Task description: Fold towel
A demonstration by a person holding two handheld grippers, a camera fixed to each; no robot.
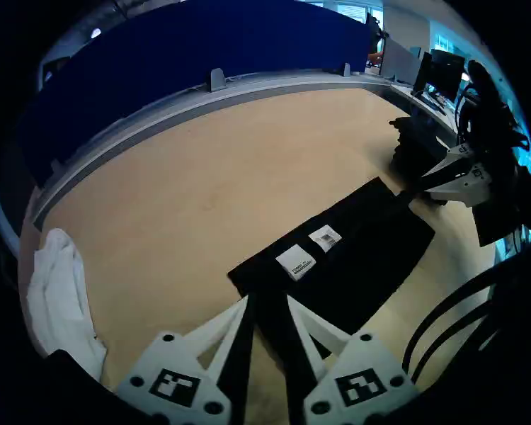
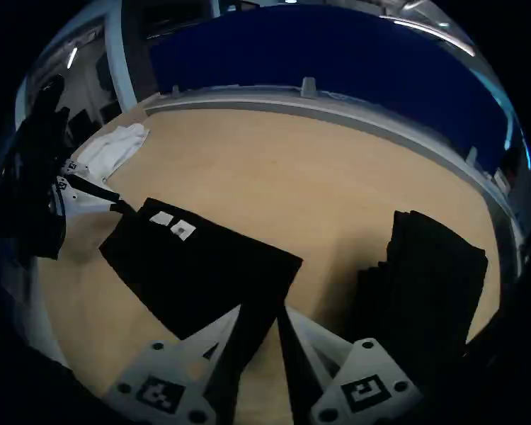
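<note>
Black towel (image 1: pixel 364 248) lies flat on the pale wooden desk (image 1: pixel 195 191), folded into a long rectangle, with two white labels (image 1: pixel 309 251) sewn side by side near one of its long edges. In the left gripper view it runs away from the camera at a slant, and the left gripper (image 1: pixel 269 301) has its two white fingers drawn close together over the near end of the cloth. Black fabric fills the narrow slot between them, so the jaws look clamped on the towel's edge.

At the far end, the right gripper (image 1: pixel 410 190) reaches in from the right, its tip meeting the far corner of the towel.

In the right gripper view the towel (image 2: pixel 202 276) spreads out ahead on the desk (image 2: pixel 301 184), and one corner of it comes down between the fingers of the right gripper (image 2: pixel 260 312), which are nearly together and pinching it. Farther off, the left gripper (image 2: pixel 120 205) has its tip on the opposite corner, just beside the labels (image 2: pixel 172 223).

A stack of folded black towels (image 2: pixel 428 283) sits on the desk just beside the one being handled. A crumpled white cloth (image 1: pixel 60 297) lies well apart, by the desk's other edge. A blue partition (image 1: pixel 195 57) runs along the back of the desk, and monitors (image 1: pixel 442 71) stand beyond it.
</note>
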